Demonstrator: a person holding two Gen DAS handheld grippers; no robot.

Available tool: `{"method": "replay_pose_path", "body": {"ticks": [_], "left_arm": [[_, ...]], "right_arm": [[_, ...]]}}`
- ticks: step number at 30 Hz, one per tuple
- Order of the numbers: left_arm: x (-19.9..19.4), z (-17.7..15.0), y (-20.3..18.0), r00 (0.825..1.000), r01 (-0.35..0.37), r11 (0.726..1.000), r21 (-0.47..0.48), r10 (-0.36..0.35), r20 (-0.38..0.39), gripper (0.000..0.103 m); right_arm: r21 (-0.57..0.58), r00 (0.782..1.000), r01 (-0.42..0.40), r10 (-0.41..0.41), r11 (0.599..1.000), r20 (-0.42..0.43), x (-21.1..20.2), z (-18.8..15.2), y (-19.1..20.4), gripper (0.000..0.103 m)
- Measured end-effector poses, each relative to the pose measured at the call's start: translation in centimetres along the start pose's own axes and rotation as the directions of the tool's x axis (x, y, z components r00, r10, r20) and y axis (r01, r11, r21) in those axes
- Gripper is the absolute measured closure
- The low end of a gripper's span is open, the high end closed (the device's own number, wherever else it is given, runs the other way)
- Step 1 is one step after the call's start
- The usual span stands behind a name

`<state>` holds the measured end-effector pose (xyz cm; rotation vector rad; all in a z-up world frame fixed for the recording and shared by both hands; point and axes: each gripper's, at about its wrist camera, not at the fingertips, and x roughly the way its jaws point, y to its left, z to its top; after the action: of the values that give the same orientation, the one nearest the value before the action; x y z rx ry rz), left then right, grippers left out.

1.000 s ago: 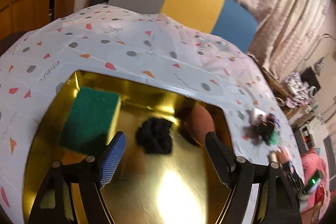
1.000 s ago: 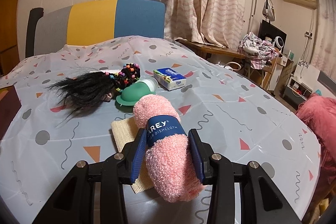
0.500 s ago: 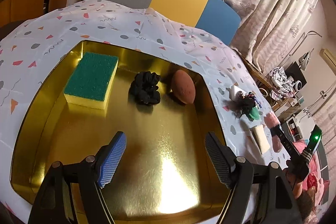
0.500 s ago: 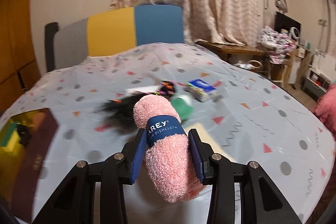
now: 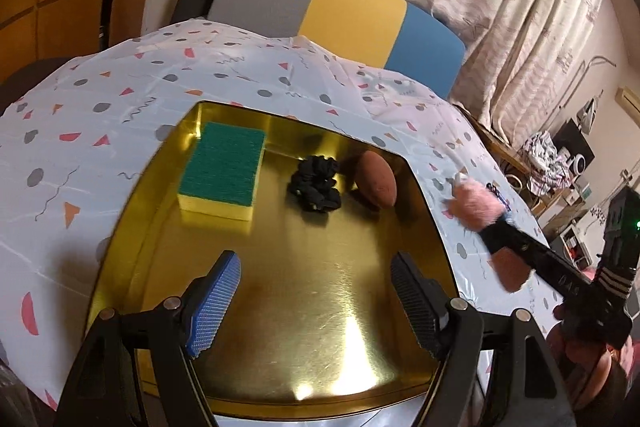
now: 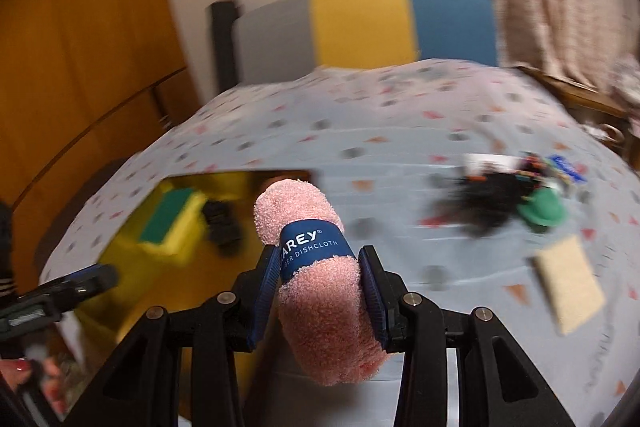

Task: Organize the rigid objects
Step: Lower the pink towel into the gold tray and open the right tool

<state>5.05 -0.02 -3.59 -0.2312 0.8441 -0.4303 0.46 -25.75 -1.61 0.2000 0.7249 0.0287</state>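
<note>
Presently, a pink dishcloth roll (image 6: 320, 267) with a blue paper band is clamped between the jaws of the right gripper (image 6: 320, 279), held up off the counter (image 6: 400, 115) and just beside the near right edge of the gold tray (image 5: 280, 307). In the left wrist view the same roll (image 5: 478, 205) is seen at the tray's right side, above the patterned cloth. The left gripper (image 5: 316, 303) is held over the tray's near half, its jaws spread wide with nothing between them. Inside the tray, a green and yellow sponge (image 5: 224, 175) lies at the far left, a black scrunchie (image 5: 316, 183) sits in the middle of the far side, and a brown egg-shaped sponge (image 5: 376, 179) rests just right of it, near the far right corner. Farther right on the counter, blurred in the right wrist view, a black wig (image 6: 484, 199), a green item (image 6: 542, 211) and a beige pad (image 6: 568, 283) are seen, well apart from the tray. A grey, yellow and blue chair back (image 5: 340, 11) stands behind the counter.
</note>
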Motion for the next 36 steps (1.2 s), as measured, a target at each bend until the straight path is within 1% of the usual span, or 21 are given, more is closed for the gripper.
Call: {"method": "replay_pose_path", "body": {"ticks": [1, 4, 9, 11, 13, 14, 15, 16, 17, 18, 20, 23, 26, 28, 31, 35, 36], "left_arm": [[-0.2, 0.1, 0.3, 1.000, -0.004, 1.000, -0.005, 0.004, 0.005, 0.024], [-1.0, 0.4, 1.4, 0.999, -0.017, 0.999, -0.029, 0.018, 0.027, 0.024], [-2.7, 1.8, 3.4, 0.996, -0.055, 0.995, -0.079, 0.060, 0.072, 0.024], [-3.4, 2.3, 4.3, 0.993, -0.068, 0.993, -0.101, 0.077, 0.089, 0.024], [-3.8, 2.6, 5.1, 0.991, -0.074, 0.989, -0.125, 0.087, 0.098, 0.024], [-4.1, 2.7, 5.5, 0.990, -0.078, 0.987, -0.139, 0.093, 0.102, 0.024], [-4.2, 2.8, 5.9, 0.990, -0.079, 0.986, -0.149, 0.095, 0.105, 0.024], [-4.4, 3.0, 6.2, 0.990, -0.077, 0.984, -0.160, 0.095, 0.109, 0.024], [-4.5, 3.1, 6.5, 0.989, -0.078, 0.983, -0.168, 0.097, 0.112, 0.024], [-4.6, 3.1, 6.6, 0.988, -0.080, 0.982, -0.171, 0.101, 0.115, 0.024], [-4.8, 3.2, 6.8, 0.988, -0.078, 0.981, -0.177, 0.100, 0.118, 0.024], [-5.0, 3.4, 6.9, 0.987, -0.077, 0.981, -0.178, 0.100, 0.124, 0.024], [-4.8, 3.3, 7.1, 0.988, -0.076, 0.979, -0.187, 0.099, 0.117, 0.024], [-4.4, 3.1, 7.1, 0.990, -0.074, 0.978, -0.195, 0.095, 0.102, 0.024], [-3.8, 2.7, 6.5, 0.994, -0.057, 0.980, -0.192, 0.074, 0.081, 0.024], [-3.3, 2.3, 4.9, 0.997, -0.037, 0.988, -0.153, 0.047, 0.064, 0.024], [-3.2, 2.2, 4.5, 0.997, -0.028, 0.989, -0.144, 0.037, 0.060, 0.024]], "right_arm": [[-0.011, 1.000, -0.011, 0.011, 1.000, -0.014, 0.4, 0.0, 0.9, 0.062], [-0.041, 0.994, -0.052, 0.048, 0.998, -0.095, 2.7, 0.5, 4.4, 0.062], [0.029, 0.975, -0.095, 0.099, 0.995, -0.197, 6.3, 0.6, 7.5, 0.062], [0.067, 0.956, -0.113, 0.126, 0.991, -0.263, 8.0, 0.4, 8.4, 0.062], [0.114, 0.938, -0.125, 0.155, 0.986, -0.310, 9.3, -0.1, 9.1, 0.063], [0.121, 0.938, -0.119, 0.152, 0.985, -0.312, 9.8, -0.2, 9.3, 0.066], [0.116, 0.947, -0.103, 0.133, 0.988, -0.294, 10.1, 0.0, 9.6, 0.069], [0.112, 0.954, -0.091, 0.119, 0.989, -0.275, 10.2, 0.1, 9.7, 0.069], [0.114, 0.966, -0.078, 0.103, 0.990, -0.237, 10.4, 0.6, 9.9, 0.069], [0.116, 0.969, -0.074, 0.099, 0.990, -0.226, 10.8, 0.9, 9.9, 0.069], [0.129, 0.969, -0.063, 0.091, 0.990, -0.229, 11.6, 1.5, 10.1, 0.069], [0.143, 0.969, -0.082, 0.112, 0.986, -0.218, 11.4, 1.9, 10.0, 0.069], [0.127, 0.972, -0.091, 0.116, 0.988, -0.204, 10.2, 1.8, 9.8, 0.068], [0.132, 0.973, -0.096, 0.121, 0.987, -0.196, 9.2, 1.6, 9.3, 0.062], [0.139, 0.978, -0.095, 0.118, 0.986, -0.173, 7.5, 1.1, 8.1, 0.057], [0.106, 0.988, -0.055, 0.070, 0.993, -0.139, 5.2, 0.6, 6.3, 0.056], [0.097, 0.991, -0.040, 0.052, 0.995, -0.124, 4.4, 0.5, 5.7, 0.054]]}}
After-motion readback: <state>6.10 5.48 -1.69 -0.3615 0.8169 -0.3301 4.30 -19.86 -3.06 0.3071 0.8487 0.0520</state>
